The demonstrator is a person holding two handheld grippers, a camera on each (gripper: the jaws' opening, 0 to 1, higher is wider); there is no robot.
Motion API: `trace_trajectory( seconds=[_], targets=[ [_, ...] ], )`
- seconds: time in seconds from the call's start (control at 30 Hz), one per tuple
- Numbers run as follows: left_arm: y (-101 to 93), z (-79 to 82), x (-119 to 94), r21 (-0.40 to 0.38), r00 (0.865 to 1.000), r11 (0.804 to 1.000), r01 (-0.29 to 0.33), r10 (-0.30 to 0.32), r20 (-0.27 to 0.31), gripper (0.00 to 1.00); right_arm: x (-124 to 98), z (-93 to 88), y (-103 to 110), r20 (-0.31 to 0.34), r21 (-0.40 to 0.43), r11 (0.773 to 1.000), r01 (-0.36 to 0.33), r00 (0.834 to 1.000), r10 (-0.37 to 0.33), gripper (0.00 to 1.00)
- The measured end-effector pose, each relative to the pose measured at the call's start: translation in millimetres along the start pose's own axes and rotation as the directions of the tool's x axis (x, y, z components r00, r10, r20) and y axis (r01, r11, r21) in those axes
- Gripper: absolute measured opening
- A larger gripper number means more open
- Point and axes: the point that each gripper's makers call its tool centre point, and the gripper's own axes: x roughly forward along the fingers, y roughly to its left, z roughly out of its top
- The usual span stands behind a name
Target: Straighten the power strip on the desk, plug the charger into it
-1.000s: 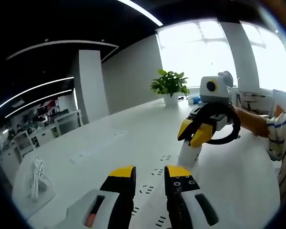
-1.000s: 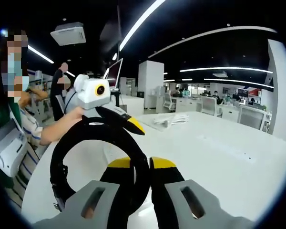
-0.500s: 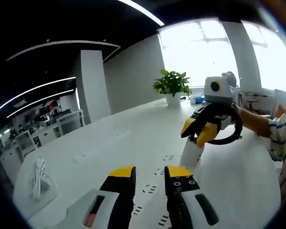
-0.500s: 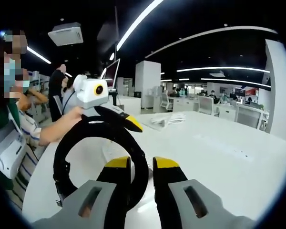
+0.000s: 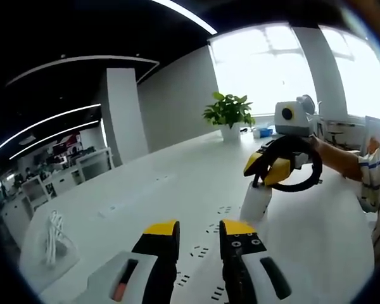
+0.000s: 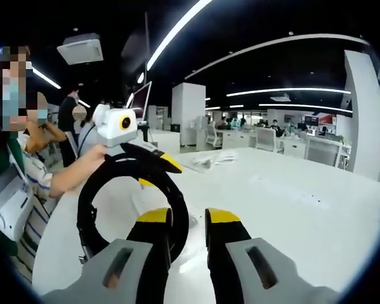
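Observation:
The white power strip (image 5: 210,228) lies on the white desk, shown mostly by its rows of dark socket slots, which run slantwise from between my left jaws to the charger. The white charger (image 5: 256,202) stands upright at the strip's far end. My left gripper (image 5: 199,232) is over the near end, its jaws apart with nothing between the tips. My right gripper (image 5: 266,168) is just above the charger's top. Its yellow-tipped jaws (image 6: 188,216) stand apart, and I see nothing between them. The left gripper (image 6: 159,172) crosses the right gripper view, held by a hand.
A bundled white cable (image 5: 52,237) lies at the desk's far left. A potted plant (image 5: 228,114) stands at the far end by the window. A person's forearm (image 5: 335,158) reaches in from the right. A seated person (image 6: 16,171) is at the desk's edge.
The right gripper's jaws have spread slightly and it has risen a little off the charger. The left gripper's jaws keep the same gap.

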Motion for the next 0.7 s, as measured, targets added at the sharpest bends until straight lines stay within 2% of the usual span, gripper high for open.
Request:
trace_trajectory(
  seconds=[0.4, 0.7],
  targets=[
    [3.4, 2.0, -1.3, 0.002, 1.000, 1.000, -0.022, 0.022, 0.006, 0.25, -11.1, -0.7, -5.3, 0.017, 0.018, 0.999, 0.026, 1.000, -0.027, 0.22],
    [8.1, 4.1, -6.7, -0.046, 0.999, 0.999, -0.024, 0.025, 0.021, 0.25, -9.9, -1.3, -4.7, 0.027, 0.042, 0.999, 0.015, 1.000, -0.016, 0.22]
  ],
)
